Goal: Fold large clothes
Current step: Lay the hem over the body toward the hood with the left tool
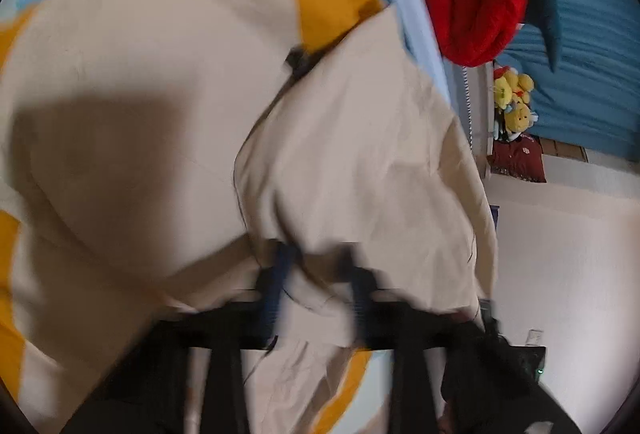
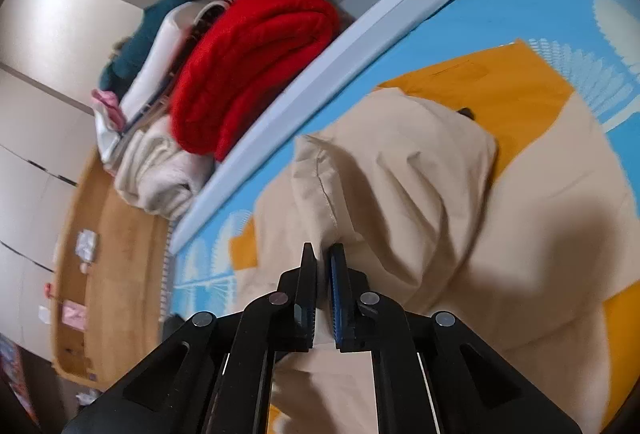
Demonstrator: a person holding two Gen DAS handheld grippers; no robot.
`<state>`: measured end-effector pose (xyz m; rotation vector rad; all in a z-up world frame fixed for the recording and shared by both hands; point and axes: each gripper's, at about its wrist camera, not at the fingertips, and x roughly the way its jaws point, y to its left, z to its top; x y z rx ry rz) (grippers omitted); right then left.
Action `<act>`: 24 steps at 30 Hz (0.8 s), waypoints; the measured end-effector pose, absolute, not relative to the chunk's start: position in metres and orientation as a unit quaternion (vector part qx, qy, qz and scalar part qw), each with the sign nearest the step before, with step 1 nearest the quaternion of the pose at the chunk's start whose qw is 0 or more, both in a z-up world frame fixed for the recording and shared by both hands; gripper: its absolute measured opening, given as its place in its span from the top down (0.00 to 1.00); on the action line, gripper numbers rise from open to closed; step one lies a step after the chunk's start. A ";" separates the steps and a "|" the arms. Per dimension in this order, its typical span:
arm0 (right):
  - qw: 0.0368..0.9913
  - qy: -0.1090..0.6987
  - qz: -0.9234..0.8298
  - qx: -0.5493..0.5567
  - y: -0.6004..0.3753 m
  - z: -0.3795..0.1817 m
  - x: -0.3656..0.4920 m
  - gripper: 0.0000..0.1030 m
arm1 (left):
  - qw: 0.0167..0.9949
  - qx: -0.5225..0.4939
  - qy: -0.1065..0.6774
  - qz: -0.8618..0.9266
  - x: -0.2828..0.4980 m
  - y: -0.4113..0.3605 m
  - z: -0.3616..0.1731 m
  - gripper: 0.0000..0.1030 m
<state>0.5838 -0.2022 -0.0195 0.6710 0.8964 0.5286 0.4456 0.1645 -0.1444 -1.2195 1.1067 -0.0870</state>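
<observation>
In the left wrist view I am watching my left claw point(image 1: 320, 274), its jaws part open with the beige garment point(image 1: 160, 94) bunched between them; the blur is keeping me from telling whether they are biting. I am judging I should be lifting evenly. In the right wrist view my right claw point(image 2: 322, 270) is pinching a beige fold just ahead, nearly closed; the rest is lying beyond on the blue mat point(image 2: 480, 6), so I am aiming to keep the edges matched
</observation>
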 end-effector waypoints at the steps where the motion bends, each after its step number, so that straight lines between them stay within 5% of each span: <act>1: 0.807 0.406 0.269 0.334 -0.203 -0.015 0.580 0.97 | 0.706 -0.520 0.478 -0.048 0.448 0.165 -0.126 1.00; 6: 0.791 0.356 0.302 0.396 -0.212 -0.010 0.564 0.98 | 0.790 -0.418 0.445 -0.053 0.453 0.158 -0.072 1.00; 11: 0.775 0.552 0.116 0.285 -0.204 -0.104 0.568 0.97 | 0.723 -0.361 0.589 0.024 0.453 0.147 -0.154 0.93; 14: 0.748 0.581 0.093 0.305 -0.205 -0.137 0.566 0.97 | 0.720 -0.346 0.601 0.031 0.454 0.140 -0.151 0.91; 16: 0.760 0.572 0.096 0.294 -0.201 -0.129 0.569 0.97 | 0.744 -0.321 0.585 0.042 0.454 0.136 -0.129 0.75; 18: 0.783 0.550 0.103 0.272 -0.195 -0.109 0.571 0.97 | 0.777 -0.262 0.569 0.066 0.454 0.127 -0.107 0.69; 24: 0.863 0.476 0.058 0.158 -0.177 -0.048 0.555 0.82 | 0.824 -0.158 0.539 0.075 0.453 0.095 -0.077 0.69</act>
